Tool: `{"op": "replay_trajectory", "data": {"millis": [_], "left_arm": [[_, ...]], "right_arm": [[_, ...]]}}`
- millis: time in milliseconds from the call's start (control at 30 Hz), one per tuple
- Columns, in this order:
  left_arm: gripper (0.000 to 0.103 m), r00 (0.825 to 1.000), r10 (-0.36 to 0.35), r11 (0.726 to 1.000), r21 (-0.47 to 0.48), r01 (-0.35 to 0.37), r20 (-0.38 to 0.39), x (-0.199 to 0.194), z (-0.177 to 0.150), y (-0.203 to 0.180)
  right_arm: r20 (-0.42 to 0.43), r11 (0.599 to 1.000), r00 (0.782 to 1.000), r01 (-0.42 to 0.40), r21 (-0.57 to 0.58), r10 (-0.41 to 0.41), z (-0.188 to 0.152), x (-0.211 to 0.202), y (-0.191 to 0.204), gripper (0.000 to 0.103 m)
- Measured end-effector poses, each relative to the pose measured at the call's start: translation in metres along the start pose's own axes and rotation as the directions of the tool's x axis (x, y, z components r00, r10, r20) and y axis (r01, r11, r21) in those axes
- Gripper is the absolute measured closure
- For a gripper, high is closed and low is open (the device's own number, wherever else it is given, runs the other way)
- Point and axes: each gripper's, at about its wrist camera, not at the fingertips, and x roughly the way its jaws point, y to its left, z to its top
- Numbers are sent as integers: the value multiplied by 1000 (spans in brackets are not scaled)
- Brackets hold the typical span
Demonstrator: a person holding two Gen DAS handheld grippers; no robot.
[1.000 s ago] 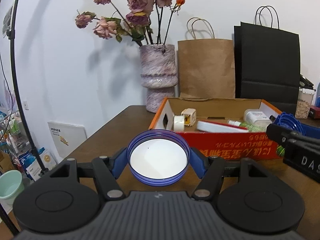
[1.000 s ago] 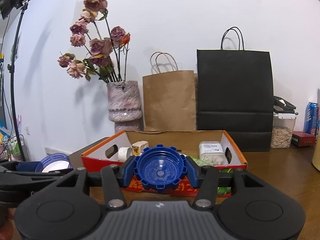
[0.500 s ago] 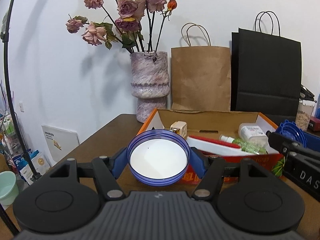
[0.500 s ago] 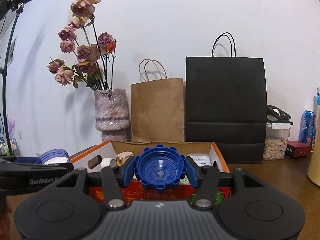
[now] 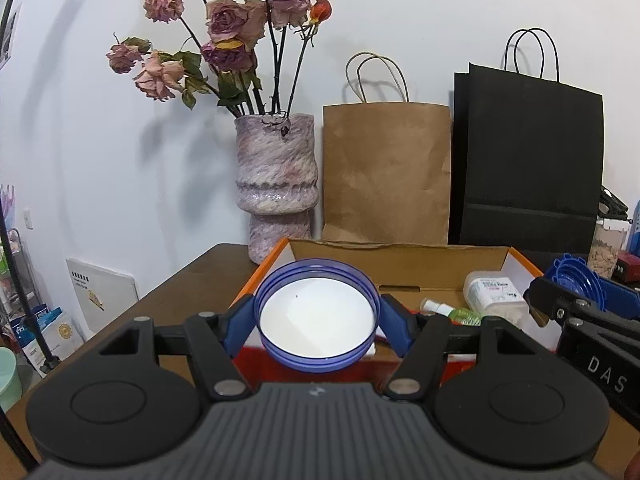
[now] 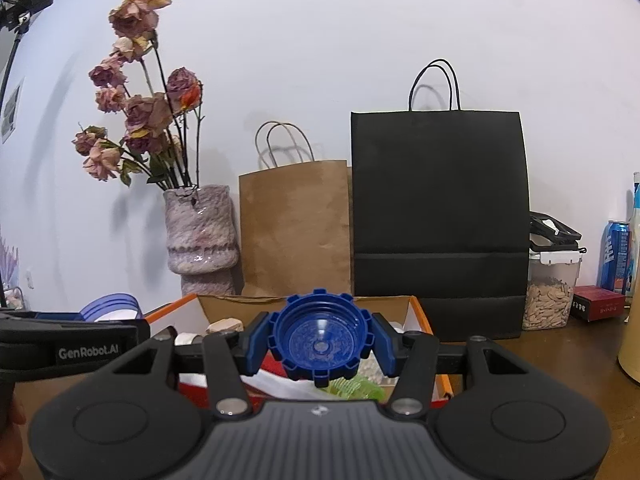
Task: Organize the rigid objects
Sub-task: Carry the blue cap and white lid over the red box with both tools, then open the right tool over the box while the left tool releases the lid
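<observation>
A round, shallow lid of translucent blue plastic with a white inner face (image 5: 317, 317) sits clamped between the blue pads of the left gripper (image 5: 317, 326), its hollow side turned toward the camera and its ringed rim showing stacked ridges. It hangs above the near left end of an open cardboard box with orange edges and a red front wall (image 5: 404, 258). At 3 o'clock from it, the right gripper (image 6: 319, 344) has its jaws closed on a dark blue plastic screw cap with a notched, gear-like rim (image 6: 319, 342), whose inside shows concentric moulded rings and a small centre boss; this cap hovers over the right half of the same box. Inside the box lie a white squat bottle with a printed label (image 5: 494, 294) and a small clear bottle of green liquid (image 5: 452, 312). At 12 o'clock beyond the box stand a mottled pink ceramic vase of dried roses (image 5: 277, 184), a brown paper bag (image 5: 386, 172) and a black paper bag (image 5: 528, 160) on the brown wooden table (image 5: 176, 300).
</observation>
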Motion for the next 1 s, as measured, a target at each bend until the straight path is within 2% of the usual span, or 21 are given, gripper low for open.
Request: {"op": "replay_trajectory", "data": {"millis": [567, 1000], "left_arm": [[35, 1000, -11, 1000, -6, 11, 8, 44, 16, -10], [35, 1000, 1, 1000, -3, -1, -5, 90, 28, -8]], "right_arm": [[-12, 1000, 1000, -5, 2, 5, 9, 52, -9, 51], [-57, 1000, 998, -29, 7, 30, 12, 93, -9, 51]]}}
